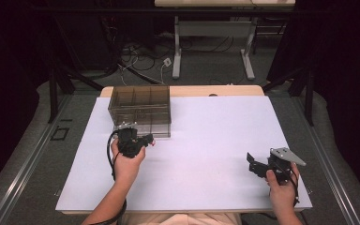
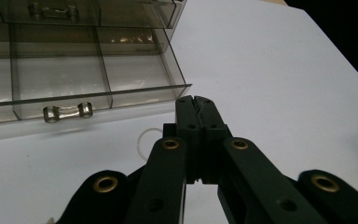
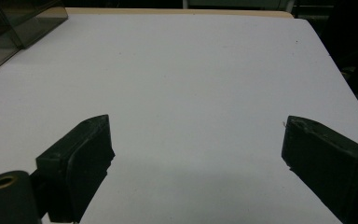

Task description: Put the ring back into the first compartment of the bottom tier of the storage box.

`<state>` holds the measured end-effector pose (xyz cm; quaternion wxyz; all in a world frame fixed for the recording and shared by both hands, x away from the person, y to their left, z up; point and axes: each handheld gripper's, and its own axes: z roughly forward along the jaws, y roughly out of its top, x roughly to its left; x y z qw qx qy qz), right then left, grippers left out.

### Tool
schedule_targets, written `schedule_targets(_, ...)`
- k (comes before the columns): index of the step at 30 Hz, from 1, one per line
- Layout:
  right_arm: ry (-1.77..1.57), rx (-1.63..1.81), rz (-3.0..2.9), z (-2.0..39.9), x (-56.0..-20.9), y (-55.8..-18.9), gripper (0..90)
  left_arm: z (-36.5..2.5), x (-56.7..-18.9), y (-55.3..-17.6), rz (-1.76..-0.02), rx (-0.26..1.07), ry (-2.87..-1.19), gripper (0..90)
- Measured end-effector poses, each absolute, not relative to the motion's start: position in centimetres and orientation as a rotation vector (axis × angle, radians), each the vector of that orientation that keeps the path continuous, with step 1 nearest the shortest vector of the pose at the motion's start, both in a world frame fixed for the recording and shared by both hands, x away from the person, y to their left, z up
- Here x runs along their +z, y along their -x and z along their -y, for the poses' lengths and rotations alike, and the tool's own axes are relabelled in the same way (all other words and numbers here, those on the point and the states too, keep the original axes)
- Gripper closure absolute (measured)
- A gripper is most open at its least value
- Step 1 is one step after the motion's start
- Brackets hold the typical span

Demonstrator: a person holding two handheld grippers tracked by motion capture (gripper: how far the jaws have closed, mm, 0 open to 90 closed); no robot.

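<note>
My left gripper (image 1: 146, 139) sat in the centre-left of the high view, jaws clenched flat against each other with nothing visibly between them, just beside the lower drawer (image 2: 88, 100) of the smoky clear drawer box (image 1: 140, 108). In the left gripper view that drawer stood pulled partly out in the upper left of the frame, its small clear handle (image 2: 68, 112) left of the jaw tips and apart from them. A thin white ring (image 2: 144, 140) lay on the sheet just beside the jaws; I could not tell what it was.

I judged the box light, rigid and brittle, with slick plastic walls; a push would likely slide the whole box on the white sheet (image 1: 206, 136). The handle was the proper place to take hold, pinched across its bar.

My right gripper (image 1: 258, 165) rested in the lower right of the high view, released, jaws wide apart over bare sheet. Open room lay across the centre and right; the table's near edge ran close below both hands.
</note>
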<state>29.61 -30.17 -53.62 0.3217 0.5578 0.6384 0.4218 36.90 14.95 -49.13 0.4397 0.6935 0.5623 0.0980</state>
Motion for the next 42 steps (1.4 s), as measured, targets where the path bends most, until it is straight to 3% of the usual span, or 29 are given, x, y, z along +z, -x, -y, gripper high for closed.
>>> schedule_targets(42, -1.454, 1.101, -1.675, 30.1, -53.7, -29.7, 8.3, -18.9, -45.5, -40.2, -1.456, 0.289, -1.674, 90.0)
